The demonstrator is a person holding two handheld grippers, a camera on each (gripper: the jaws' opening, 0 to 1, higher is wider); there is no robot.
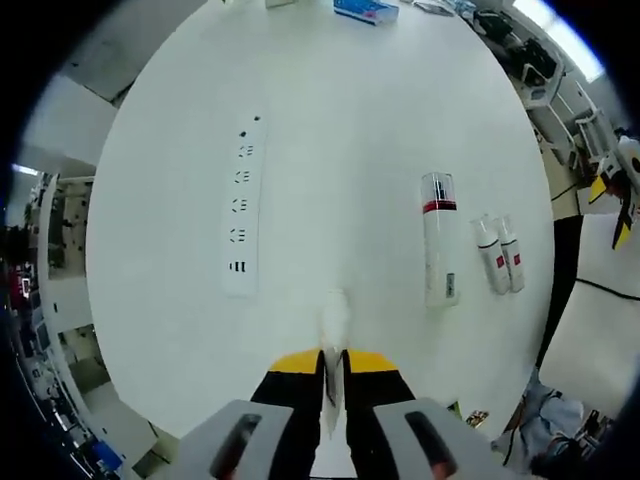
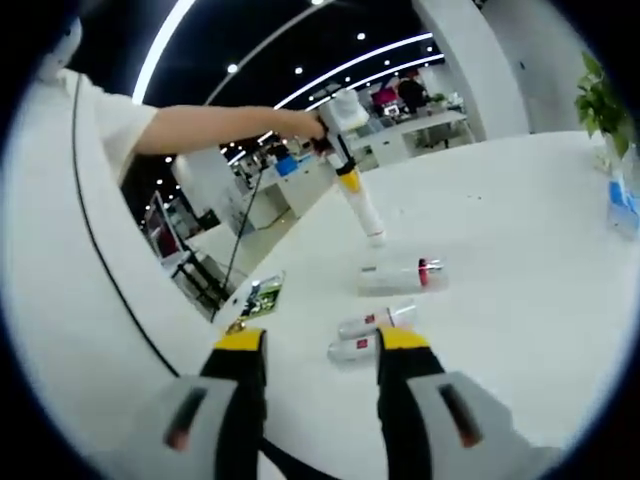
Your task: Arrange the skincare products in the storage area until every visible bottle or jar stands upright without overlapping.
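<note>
White plastic is shaping every product: a tall cylindrical bottle (image 1: 438, 238) with a red band is lying flat on the round white table (image 1: 330, 120), two small tubes (image 1: 499, 256) resting side by side just beside it. A power strip (image 1: 240, 205) is lying well apart. The left gripper (image 1: 333, 375) is pinching a slim white tube (image 1: 334, 318) upright; the right gripper (image 2: 322, 345) is hovering with jaws spread, holding nothing.
</note>
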